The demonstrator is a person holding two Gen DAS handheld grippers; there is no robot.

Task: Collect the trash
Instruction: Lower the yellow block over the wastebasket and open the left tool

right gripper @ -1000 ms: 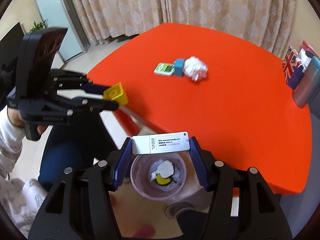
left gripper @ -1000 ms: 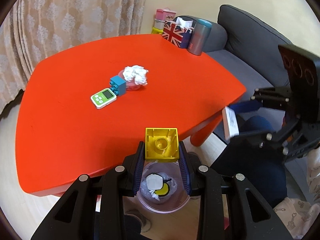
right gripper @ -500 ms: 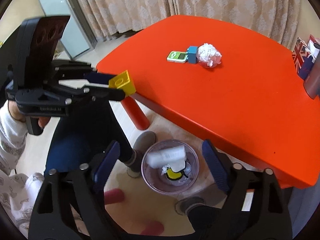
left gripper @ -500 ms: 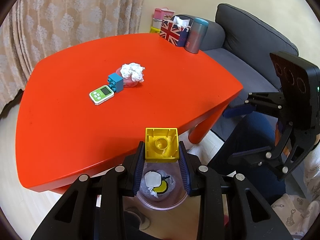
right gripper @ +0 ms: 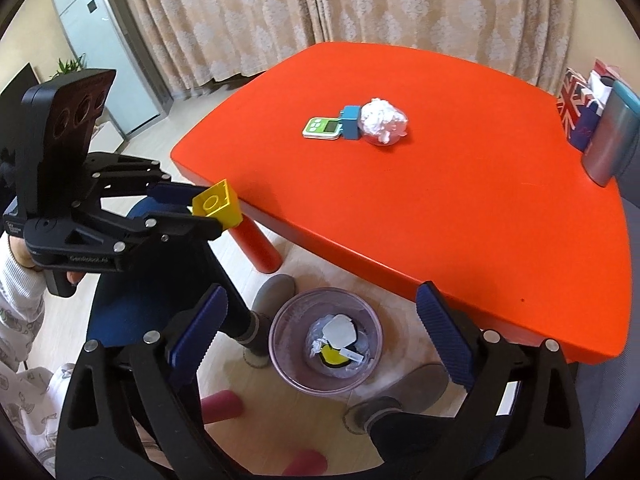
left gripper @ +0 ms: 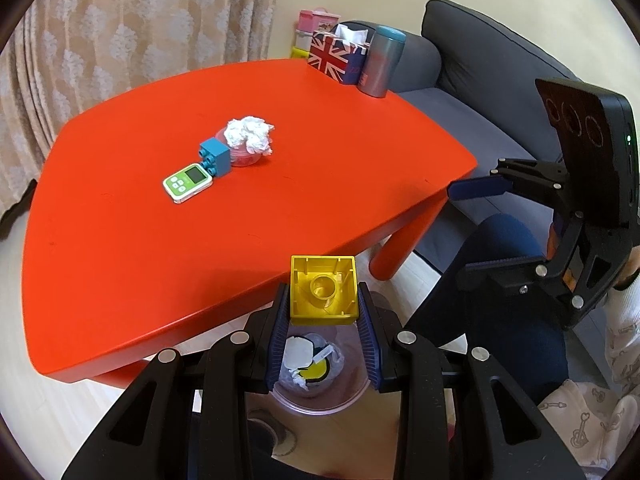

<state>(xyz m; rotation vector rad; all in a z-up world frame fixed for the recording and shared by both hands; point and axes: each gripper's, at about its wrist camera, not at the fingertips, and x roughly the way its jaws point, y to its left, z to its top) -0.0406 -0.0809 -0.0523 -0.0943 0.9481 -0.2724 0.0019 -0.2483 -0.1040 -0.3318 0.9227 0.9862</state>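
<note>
Left gripper [left gripper: 323, 304] clamps a yellow block [left gripper: 323, 290], hollow underside facing the camera, above the bin [right gripper: 326, 350]; right gripper [right gripper: 320, 330] gapes wide, empty

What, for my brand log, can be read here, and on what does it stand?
"GenRobot.AI": side of the left gripper holding the yellow block.
Green timer, screen and buttons: too small to read.
White tag in the bin: print blurred.
Tumbler, red print: unreadable.
</note>
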